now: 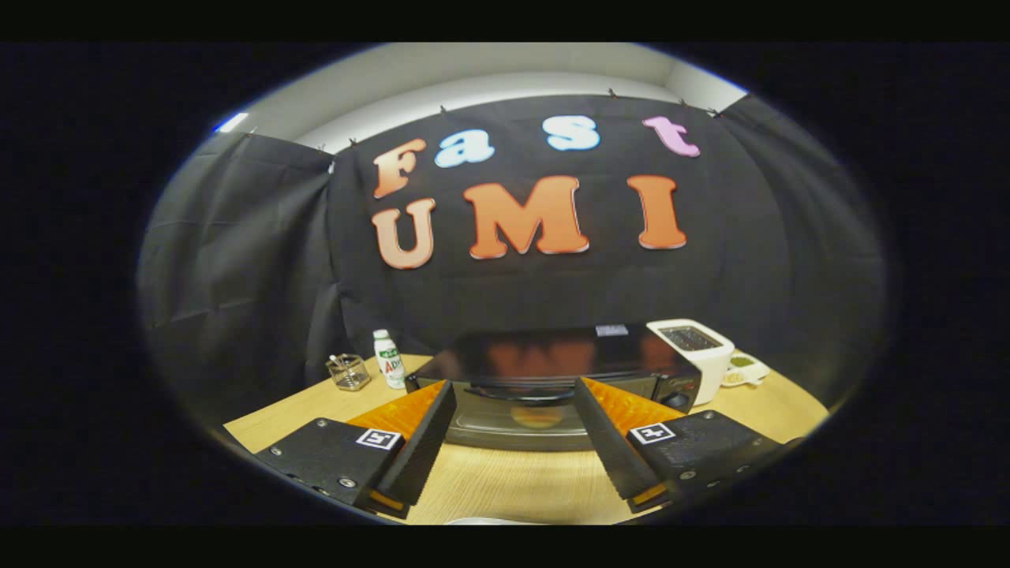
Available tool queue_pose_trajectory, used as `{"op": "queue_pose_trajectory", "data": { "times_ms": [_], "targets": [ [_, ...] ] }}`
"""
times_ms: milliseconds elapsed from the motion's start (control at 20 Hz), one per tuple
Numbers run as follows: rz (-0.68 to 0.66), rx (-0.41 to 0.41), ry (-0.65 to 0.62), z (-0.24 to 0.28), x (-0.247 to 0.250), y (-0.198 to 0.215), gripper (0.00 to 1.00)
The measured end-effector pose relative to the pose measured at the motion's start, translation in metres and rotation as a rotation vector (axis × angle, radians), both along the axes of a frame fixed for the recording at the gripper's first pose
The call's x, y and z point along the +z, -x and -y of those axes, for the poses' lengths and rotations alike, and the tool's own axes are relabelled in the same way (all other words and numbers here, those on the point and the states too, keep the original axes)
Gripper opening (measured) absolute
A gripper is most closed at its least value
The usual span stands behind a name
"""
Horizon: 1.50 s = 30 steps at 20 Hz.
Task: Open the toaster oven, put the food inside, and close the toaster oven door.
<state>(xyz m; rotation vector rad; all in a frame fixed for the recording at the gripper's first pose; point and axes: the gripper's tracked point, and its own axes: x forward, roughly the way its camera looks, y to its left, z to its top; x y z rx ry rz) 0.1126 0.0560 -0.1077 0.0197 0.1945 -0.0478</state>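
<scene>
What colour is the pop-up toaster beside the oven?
White toaster, clearest in the gripper view.

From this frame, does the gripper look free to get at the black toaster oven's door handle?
Probably yes. The gripper is open, and the dark curved handle on the black toaster oven lies just ahead, between its fingers' line. Only bare wooden table shows in between.

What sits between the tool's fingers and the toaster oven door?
Nothing: bare wooden table runs from the open tool to the closed toaster oven, seen in the gripper view.
</scene>
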Motion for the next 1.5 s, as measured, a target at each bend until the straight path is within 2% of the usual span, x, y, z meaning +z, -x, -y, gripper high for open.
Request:
{"op": "queue_pose_trajectory", "data": {
  "times_ms": [250,500,700,1100,1500],
  "targets": [
    [0.164,0.048,0.053,-0.005,0.067,0.047,0.91],
    [0.234,0.02,0.114,0.01,0.097,0.085,0.93],
    [0.278,0.003,0.096,0.02,0.113,0.108,0.95],
    [0.303,0.023,0.062,0.03,0.102,0.125,0.95],
    [0.285,0.035,0.035,0.028,0.083,0.12,0.95]
  ]
}}
